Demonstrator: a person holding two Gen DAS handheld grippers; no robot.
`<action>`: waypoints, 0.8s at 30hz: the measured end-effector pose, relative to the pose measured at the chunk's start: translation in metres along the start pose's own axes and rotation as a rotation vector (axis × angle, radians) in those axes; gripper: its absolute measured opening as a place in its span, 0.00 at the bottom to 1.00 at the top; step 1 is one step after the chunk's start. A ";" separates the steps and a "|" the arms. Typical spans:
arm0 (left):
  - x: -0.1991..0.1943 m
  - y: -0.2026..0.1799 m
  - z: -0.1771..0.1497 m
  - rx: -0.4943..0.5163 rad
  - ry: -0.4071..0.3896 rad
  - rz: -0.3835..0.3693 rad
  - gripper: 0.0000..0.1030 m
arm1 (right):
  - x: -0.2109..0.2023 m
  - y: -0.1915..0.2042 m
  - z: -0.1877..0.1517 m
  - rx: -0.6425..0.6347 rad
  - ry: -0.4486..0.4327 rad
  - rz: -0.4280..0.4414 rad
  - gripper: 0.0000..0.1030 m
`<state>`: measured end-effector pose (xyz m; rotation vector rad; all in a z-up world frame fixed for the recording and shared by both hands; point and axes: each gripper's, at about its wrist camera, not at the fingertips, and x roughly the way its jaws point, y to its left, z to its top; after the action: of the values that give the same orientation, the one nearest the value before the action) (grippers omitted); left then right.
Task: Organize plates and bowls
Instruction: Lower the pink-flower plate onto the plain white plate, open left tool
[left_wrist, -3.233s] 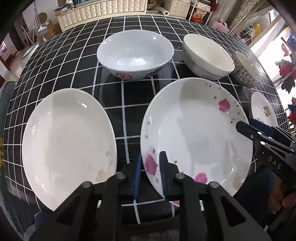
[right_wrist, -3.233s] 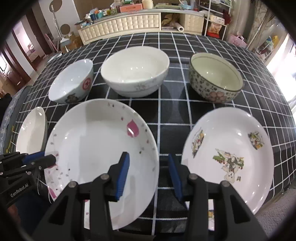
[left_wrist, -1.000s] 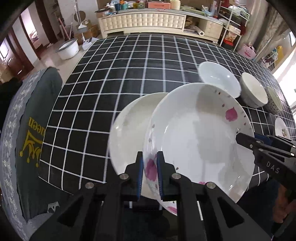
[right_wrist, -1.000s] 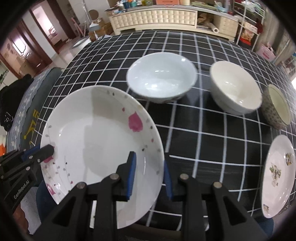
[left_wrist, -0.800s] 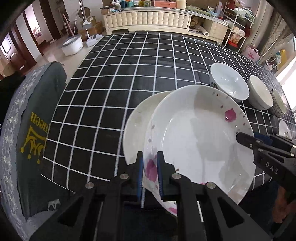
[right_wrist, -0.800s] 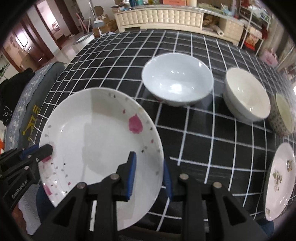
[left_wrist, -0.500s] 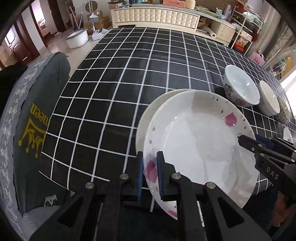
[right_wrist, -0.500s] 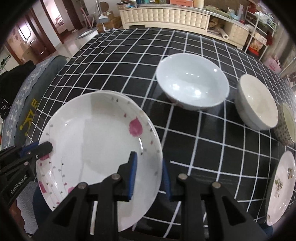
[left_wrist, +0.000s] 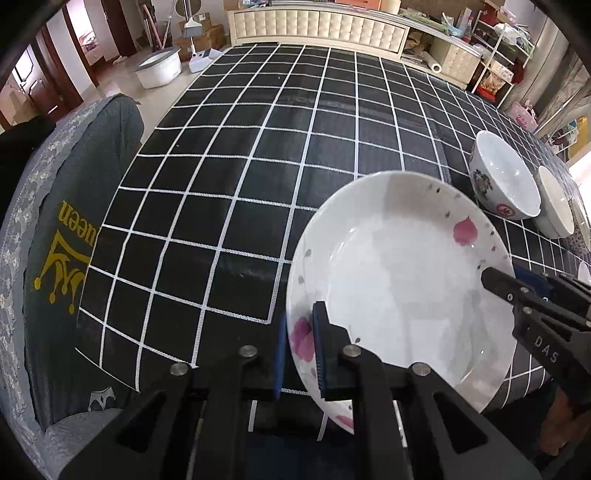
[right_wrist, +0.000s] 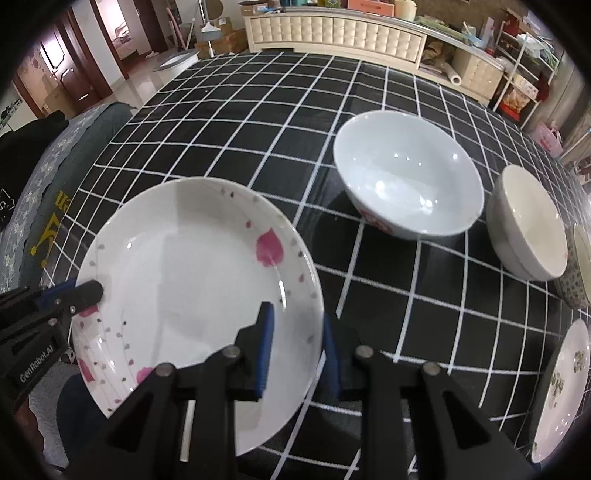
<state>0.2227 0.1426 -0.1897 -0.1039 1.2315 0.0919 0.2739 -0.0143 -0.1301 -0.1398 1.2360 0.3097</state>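
The pink-flowered plate (left_wrist: 399, 280) is held over the near edge of the black checked table (left_wrist: 258, 177) by both grippers. The left gripper (left_wrist: 300, 343) is clamped on its near-left rim, blue pads on either side of a pink flower. The right gripper (right_wrist: 297, 347) straddles the near-right rim, one pad above the plate and one below; whether those pads actually press the rim cannot be told. In the left wrist view the plate hides whatever lies beneath it. To the right and farther back stands a white bowl (right_wrist: 408, 177) with a red mark on its side, then a cream bowl (right_wrist: 528, 225), then a patterned bowl (right_wrist: 580, 266) at the picture's edge. A printed plate (right_wrist: 561, 391) lies at the near right. A grey cover with yellow lettering (left_wrist: 55, 240) sits left of the table.
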 end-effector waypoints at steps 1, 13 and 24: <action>0.000 0.000 0.000 -0.001 -0.006 0.001 0.11 | 0.001 -0.001 0.000 0.002 0.001 0.004 0.29; -0.022 0.009 -0.005 -0.061 -0.053 0.026 0.23 | -0.011 -0.011 -0.008 0.057 -0.042 -0.004 0.47; -0.099 -0.023 -0.001 -0.022 -0.264 -0.021 0.59 | -0.114 -0.031 -0.020 0.094 -0.377 0.032 0.81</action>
<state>0.1922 0.1187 -0.0953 -0.1194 0.9658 0.0976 0.2320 -0.0664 -0.0312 0.0205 0.8779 0.2899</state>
